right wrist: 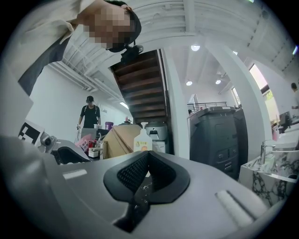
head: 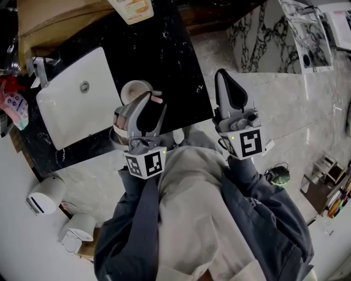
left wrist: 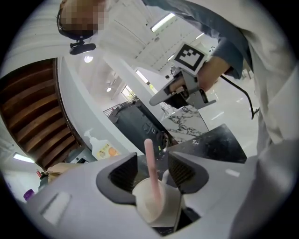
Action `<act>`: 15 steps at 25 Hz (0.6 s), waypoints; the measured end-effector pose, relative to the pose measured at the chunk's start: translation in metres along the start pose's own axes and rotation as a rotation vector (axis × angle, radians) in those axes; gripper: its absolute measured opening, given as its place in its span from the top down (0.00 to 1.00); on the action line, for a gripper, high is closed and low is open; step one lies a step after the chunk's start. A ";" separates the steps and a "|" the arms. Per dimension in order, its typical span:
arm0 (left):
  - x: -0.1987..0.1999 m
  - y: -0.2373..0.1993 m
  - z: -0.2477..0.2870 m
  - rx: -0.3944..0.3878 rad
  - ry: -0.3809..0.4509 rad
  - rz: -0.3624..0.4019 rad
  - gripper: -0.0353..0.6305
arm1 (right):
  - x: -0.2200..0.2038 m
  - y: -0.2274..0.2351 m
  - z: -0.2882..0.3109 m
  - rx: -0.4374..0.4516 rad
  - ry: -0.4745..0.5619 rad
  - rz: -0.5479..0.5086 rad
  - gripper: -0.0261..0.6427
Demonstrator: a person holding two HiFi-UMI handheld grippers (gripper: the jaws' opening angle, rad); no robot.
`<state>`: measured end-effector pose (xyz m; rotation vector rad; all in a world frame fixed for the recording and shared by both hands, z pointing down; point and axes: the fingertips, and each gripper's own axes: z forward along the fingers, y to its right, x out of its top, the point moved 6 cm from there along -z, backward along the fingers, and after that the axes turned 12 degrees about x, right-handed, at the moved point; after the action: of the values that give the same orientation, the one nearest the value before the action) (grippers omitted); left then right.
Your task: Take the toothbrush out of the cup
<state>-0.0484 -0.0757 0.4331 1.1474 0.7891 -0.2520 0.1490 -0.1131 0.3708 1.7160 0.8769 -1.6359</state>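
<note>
A white cup [head: 133, 88] stands on the black counter [head: 170, 60] just right of the sink, with a pink toothbrush [head: 157, 100] upright in it. My left gripper [head: 149, 105] hovers at the cup's rim. In the left gripper view the toothbrush handle [left wrist: 149, 156] rises out of the cup [left wrist: 170, 201] between the two pads, with a gap on each side, so the left gripper [left wrist: 153, 165] is open around it. My right gripper [head: 226, 82] is held off the counter's right edge, shut and empty [right wrist: 148, 158]. It also shows in the left gripper view [left wrist: 156, 99].
A white sink [head: 77, 118] with a faucet [head: 39, 68] is set into the counter's left part. A soap dispenser bottle [head: 131, 10] stands at the back, next to a cardboard box [head: 60, 13]. White bins [head: 46, 195] sit on the floor at the left. A person [right wrist: 89, 114] stands far off.
</note>
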 end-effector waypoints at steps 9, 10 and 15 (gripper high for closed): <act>-0.006 -0.002 0.001 0.026 -0.003 0.032 0.77 | 0.003 0.002 0.002 -0.002 0.007 -0.002 0.96; -0.006 -0.001 0.001 0.025 0.001 0.030 0.77 | 0.003 0.002 0.003 -0.002 0.008 -0.002 0.96; -0.002 -0.005 -0.001 0.031 0.027 -0.017 0.79 | 0.006 0.000 0.007 0.004 0.014 -0.003 0.96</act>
<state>-0.0530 -0.0768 0.4308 1.1761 0.8211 -0.2640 0.1450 -0.1178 0.3648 1.7320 0.8841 -1.6309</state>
